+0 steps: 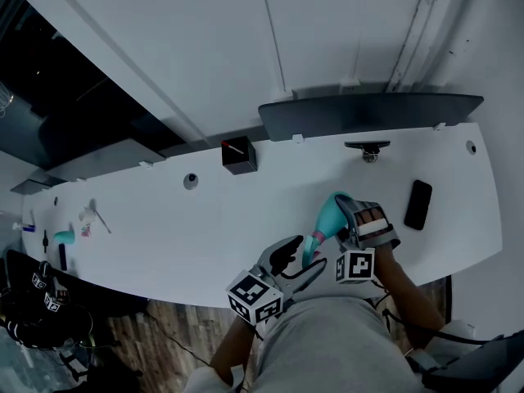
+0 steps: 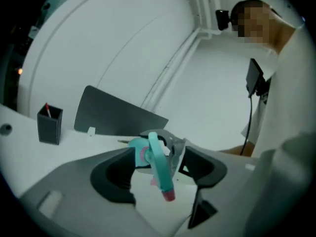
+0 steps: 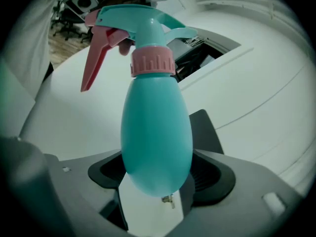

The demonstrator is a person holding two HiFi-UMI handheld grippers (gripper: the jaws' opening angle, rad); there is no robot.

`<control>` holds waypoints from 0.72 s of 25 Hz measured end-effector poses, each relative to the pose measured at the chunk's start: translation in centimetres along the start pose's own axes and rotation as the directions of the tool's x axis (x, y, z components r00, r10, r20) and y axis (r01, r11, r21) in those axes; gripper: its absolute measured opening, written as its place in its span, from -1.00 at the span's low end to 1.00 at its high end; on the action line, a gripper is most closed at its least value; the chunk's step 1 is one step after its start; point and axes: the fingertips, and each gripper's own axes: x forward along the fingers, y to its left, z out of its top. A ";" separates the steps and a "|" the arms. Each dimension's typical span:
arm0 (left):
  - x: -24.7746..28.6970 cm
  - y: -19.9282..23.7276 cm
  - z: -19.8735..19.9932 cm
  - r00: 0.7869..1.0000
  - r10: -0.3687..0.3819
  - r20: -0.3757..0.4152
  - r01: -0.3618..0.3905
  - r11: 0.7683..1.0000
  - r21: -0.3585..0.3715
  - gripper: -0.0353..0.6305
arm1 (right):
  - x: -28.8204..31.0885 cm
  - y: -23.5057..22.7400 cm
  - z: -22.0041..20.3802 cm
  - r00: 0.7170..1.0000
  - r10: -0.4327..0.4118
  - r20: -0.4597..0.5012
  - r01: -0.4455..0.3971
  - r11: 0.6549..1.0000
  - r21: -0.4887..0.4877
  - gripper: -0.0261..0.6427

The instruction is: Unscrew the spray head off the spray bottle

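we clamp the spray bottle (image 3: 157,127) in the right tool (image 3: 158,179); the left tool (image 2: 159,177) stands apart around the spray head (image 2: 157,154). closing off-centre, we risk slipping.

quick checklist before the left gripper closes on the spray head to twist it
1. Spray bottle clamped by the right gripper: ok, both jaws press on its lower body.
2. Spray head lined up between the left gripper's jaws: ok, it sits in the gap.
3. Left jaws gripping the spray head: not ok, they stand open with space on both sides.
4. Pink collar on the bottle's neck: ok, in place; how loose it is, cannot tell.
5. Phone clear of both grippers: ok, it lies apart on the table.
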 end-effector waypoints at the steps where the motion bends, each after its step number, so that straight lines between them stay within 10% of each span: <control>1: -0.7 -0.3 0.5 1.000 -0.006 -0.004 0.006 0.998 0.064 0.06 | 0.2 0.7 -0.3 0.998 0.060 0.010 -0.060 0.997 0.043 0.28; 3: -2.4 -0.6 1.6 1.000 0.010 -0.012 -0.007 0.973 0.232 0.08 | 0.4 2.2 -0.4 0.983 0.173 0.054 -0.179 0.978 0.112 0.27; 5: -3.8 -0.3 2.4 0.994 0.099 -0.040 -0.066 0.863 0.500 0.06 | 0.0 3.5 -0.1 0.950 0.289 0.121 -0.305 0.941 0.146 0.28; 6: -4.1 0.1 2.3 0.984 0.167 -0.067 -0.082 0.748 0.659 0.03 | -0.3 4.2 0.3 0.924 0.349 0.158 -0.372 0.916 0.154 0.28; 8: -4.1 1.3 0.8 0.938 0.314 -0.143 -0.009 0.437 0.899 -0.05 | -1.1 5.5 0.9 0.862 0.459 0.212 -0.493 0.858 0.147 0.28; 10: -3.2 2.4 -1.2 0.887 0.419 -0.193 0.137 0.161 0.977 -0.11 | -1.6 6.6 1.3 0.804 0.554 0.217 -0.585 0.801 0.124 0.28; 12: -2.0 2.1 -2.1 0.884 0.431 -0.182 0.215 -0.029 0.976 -0.11 | -1.9 7.5 1.5 0.752 0.631 0.193 -0.656 0.747 0.113 0.28; 14: -1.1 1.2 -2.5 0.898 0.409 -0.161 0.230 -0.124 0.965 -0.18 | -2.0 7.9 1.6 0.719 0.677 0.158 -0.694 0.712 0.108 0.28; 18: 0.2 0.6 -3.0 0.902 0.408 -0.142 0.241 -0.200 0.950 -0.27 | -1.9 7.3 1.0 0.748 0.662 0.047 -0.664 0.745 0.065 0.28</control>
